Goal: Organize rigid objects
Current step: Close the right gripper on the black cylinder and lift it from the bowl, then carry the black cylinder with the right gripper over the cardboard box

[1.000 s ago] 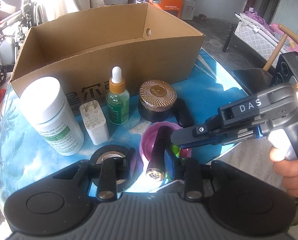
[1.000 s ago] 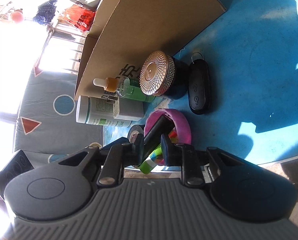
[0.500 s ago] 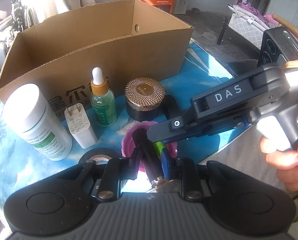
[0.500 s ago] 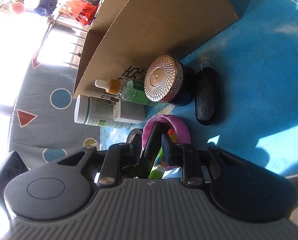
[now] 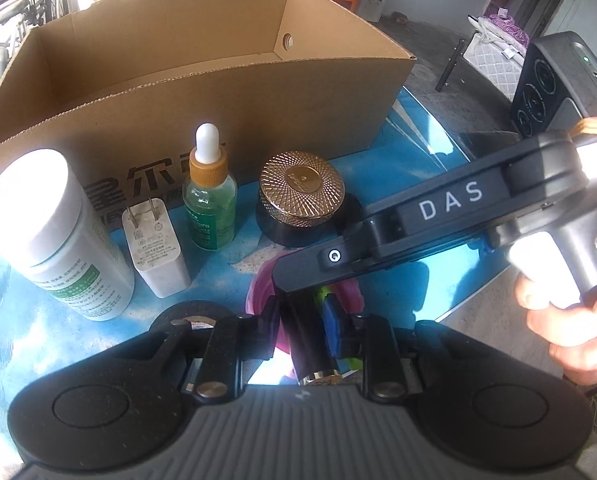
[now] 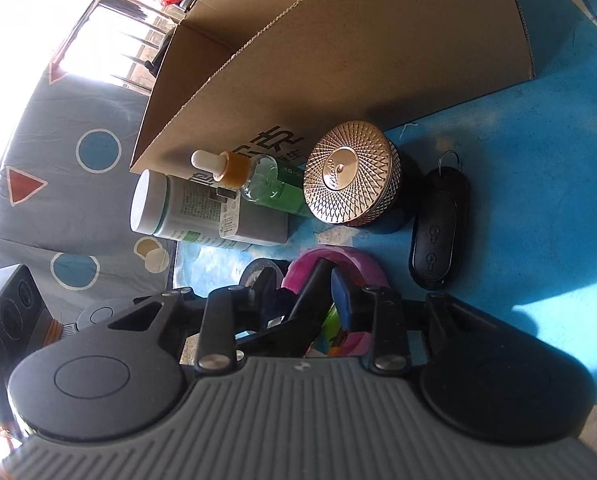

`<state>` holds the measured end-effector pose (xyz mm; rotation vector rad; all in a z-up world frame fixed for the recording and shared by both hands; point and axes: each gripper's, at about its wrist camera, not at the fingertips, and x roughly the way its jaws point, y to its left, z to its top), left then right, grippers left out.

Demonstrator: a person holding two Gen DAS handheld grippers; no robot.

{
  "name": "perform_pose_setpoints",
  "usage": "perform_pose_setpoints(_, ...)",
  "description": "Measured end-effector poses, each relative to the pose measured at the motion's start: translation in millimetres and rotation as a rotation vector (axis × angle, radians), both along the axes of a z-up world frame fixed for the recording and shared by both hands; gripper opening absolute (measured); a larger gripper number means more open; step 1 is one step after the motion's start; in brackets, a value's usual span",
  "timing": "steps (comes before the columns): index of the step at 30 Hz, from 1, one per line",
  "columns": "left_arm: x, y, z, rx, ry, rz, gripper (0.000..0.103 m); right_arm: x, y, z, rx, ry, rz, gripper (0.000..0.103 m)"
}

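My left gripper [image 5: 302, 326] is shut on a black cylinder with a gold end [image 5: 308, 346], held over a pink cup [image 5: 258, 292]. My right gripper [image 6: 308, 300] reaches in from the right in the left wrist view [image 5: 418, 220] and its jaws also close on the black cylinder [image 6: 312, 290] above the pink cup [image 6: 338, 260], which holds green and other coloured items. An open cardboard box [image 5: 186, 80] stands behind. In front of it stand a white bottle [image 5: 54, 236], a white charger [image 5: 154, 248], a green dropper bottle [image 5: 210, 204] and a gold-lidded jar [image 5: 302, 196].
A black tape roll [image 5: 194, 318] lies left of the cup. A black key fob [image 6: 438, 228] lies right of the jar on the blue table [image 6: 538, 160]. A dark speaker [image 5: 558, 80] stands off the table's right side. The table edge runs close on the right.
The left gripper has risen and pulled back, lifting the black cylinder's upper end out of the pink cup. The right gripper has moved in closer around the cylinder.
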<state>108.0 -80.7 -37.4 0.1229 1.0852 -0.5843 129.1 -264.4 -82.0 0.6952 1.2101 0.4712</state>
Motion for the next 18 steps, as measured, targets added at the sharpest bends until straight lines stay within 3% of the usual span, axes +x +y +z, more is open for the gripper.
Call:
perform_pose_setpoints(6,8,-1,-9,-0.008,0.027,0.014,0.029,7,1,-13,0.021,0.069,-0.007,0.031)
perform_pose_setpoints(18,10,8,-6,-0.031,0.011,0.053,0.025,-5,-6,-11,0.074,0.02,-0.058,0.024)
